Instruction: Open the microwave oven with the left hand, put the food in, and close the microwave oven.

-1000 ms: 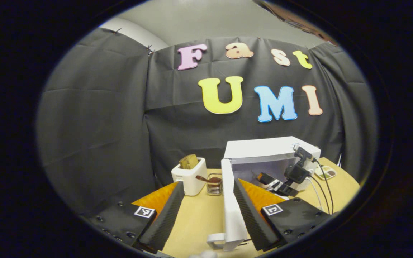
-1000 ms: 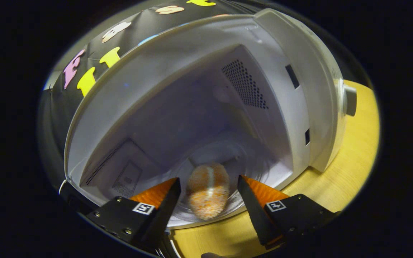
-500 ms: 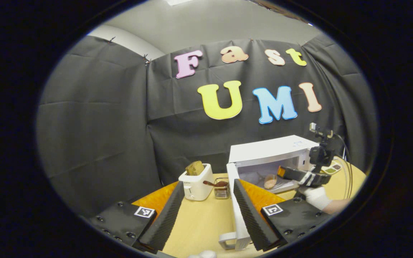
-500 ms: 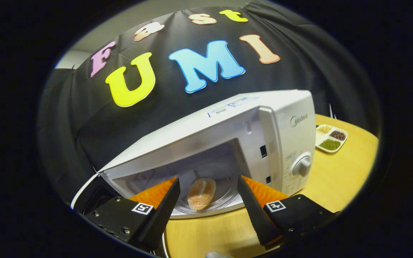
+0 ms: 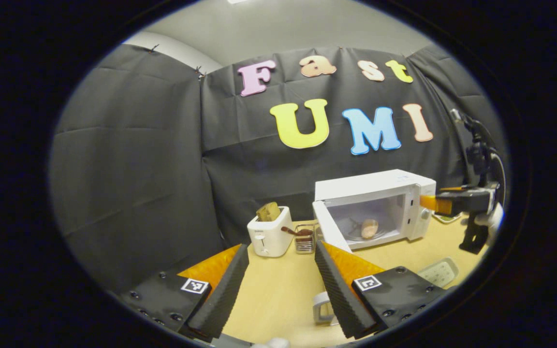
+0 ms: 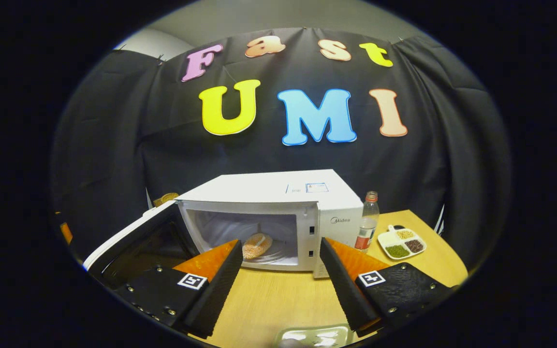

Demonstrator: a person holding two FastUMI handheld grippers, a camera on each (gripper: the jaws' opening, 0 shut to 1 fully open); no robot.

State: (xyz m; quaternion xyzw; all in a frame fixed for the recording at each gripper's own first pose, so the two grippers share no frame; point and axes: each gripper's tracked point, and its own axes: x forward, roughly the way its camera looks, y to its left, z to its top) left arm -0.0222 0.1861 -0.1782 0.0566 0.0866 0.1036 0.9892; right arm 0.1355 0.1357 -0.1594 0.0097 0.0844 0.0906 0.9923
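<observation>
Orange-speckled food [image 6: 257, 245] partly behind finger [image 6: 220, 270]

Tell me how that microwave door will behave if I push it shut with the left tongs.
The door stands wide open on its left-edge hinge, so it should swing stiffly as one rigid panel. The microwave looks boxy and flat-seated on the table, so probably too heavy to slide. The food sits well inside, likely clear.
</observation>
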